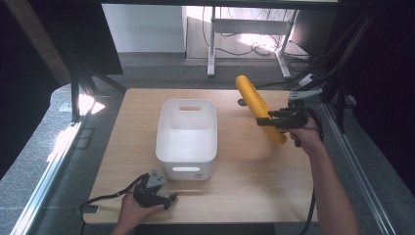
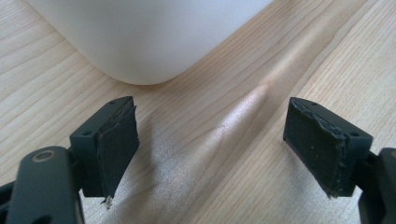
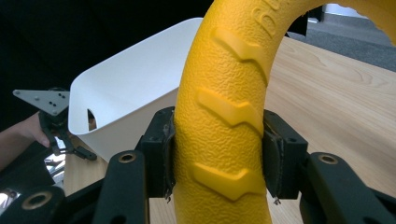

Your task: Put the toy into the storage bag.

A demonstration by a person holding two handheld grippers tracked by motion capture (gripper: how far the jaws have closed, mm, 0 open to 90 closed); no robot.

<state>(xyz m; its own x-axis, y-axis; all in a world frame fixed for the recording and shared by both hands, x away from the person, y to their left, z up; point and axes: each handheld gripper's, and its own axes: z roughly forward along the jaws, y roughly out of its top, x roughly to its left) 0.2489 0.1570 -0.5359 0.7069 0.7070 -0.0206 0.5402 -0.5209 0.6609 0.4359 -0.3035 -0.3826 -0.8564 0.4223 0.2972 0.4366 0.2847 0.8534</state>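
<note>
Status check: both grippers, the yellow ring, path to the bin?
Right gripper shut on yellow ring, lifted off table. Left gripper open, low by white bin. Bin open-topped, nothing between.

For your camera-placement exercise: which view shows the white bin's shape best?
The high view: the white bin shows whole, open top, handle slots. The left gripper view has one rounded bottom corner; the right gripper view has a side and rim behind the yellow ring.

Light wooden table. White plastic bin, empty, sits left of centre, its near side close to the front edge. Small dark disc near the back edge.
</note>
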